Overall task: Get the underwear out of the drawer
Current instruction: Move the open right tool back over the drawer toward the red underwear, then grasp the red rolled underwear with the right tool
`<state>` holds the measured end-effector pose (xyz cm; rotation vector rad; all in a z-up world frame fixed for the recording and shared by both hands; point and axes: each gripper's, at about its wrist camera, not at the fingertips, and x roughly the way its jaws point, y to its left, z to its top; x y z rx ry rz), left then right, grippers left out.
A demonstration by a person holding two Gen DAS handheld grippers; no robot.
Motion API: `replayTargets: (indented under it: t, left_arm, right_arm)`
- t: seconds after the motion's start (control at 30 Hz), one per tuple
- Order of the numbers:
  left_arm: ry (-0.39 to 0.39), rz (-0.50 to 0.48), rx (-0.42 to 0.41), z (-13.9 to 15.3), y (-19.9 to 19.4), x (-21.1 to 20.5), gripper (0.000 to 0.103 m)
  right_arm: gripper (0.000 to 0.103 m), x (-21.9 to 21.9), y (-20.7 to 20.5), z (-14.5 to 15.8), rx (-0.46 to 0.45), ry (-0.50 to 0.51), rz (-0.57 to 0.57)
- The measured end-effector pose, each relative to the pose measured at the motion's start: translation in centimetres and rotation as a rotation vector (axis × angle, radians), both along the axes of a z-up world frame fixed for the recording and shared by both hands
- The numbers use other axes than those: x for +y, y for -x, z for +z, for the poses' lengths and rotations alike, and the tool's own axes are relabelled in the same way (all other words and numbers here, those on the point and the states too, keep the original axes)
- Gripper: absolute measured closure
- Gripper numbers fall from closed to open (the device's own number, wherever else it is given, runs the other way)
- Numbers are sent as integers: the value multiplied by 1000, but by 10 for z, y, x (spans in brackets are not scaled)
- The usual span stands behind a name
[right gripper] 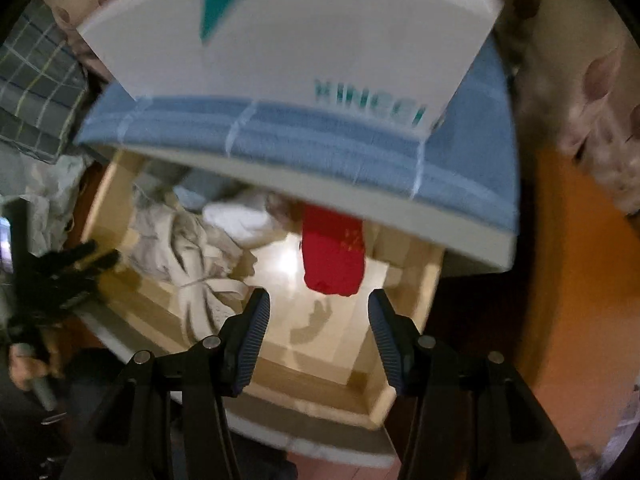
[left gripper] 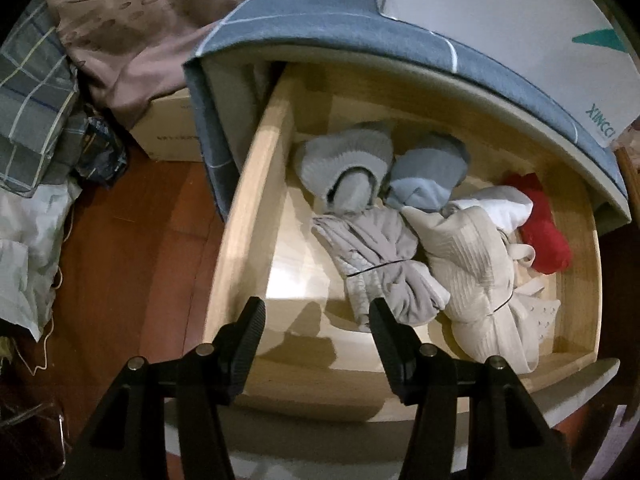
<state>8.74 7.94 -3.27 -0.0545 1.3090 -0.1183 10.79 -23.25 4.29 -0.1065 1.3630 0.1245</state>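
Both grippers, left [left gripper: 316,312] and right [right gripper: 318,306], hang empty with jaws apart above the open drawer [left gripper: 256,208]; red underwear [right gripper: 334,250] lies far right inside.

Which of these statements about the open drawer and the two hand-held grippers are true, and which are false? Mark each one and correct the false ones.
1. The drawer is pulled open. True.
2. The red garment lies at the left end of the drawer in the left wrist view. False: it lies at the right end, beside the white garment.
3. The left hand-held gripper holds a grey garment. False: its jaws stand open and empty above the drawer.
4. A white box with green print sits on the blue cloth on top of the cabinet. True.
5. The right hand-held gripper grips the red garment. False: its jaws are open with nothing between them.
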Motion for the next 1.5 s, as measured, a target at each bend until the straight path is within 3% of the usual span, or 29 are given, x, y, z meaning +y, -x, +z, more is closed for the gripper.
replayTargets:
  t: [0.23,0.57,0.7,0.87,1.07,1.5]
  left_arm:
    - [27,-5,17,1,-3,7,48]
    - [14,-54,37,-2,-10,4,48]
    - [25,-50,47,-3,-13,5,48]
    - [25,-46,50,-3,-15,5,48]
    - [35,-42,57,-3,-20,2,48]
    - [84,-40,131,-13,-33,-16,48]
  right_arm:
    - [55,5,-17,-63,7,51,-14]
    - [53,9,-38,-108,1,122,-13]
    - [48,18,-43,-117,2,174,28]
    - [53,16,-47,-133,24,208,20]
    - [63,4,-41,-137,80,176,-13]
    - [64,-18,4,-151,261,95,-98]
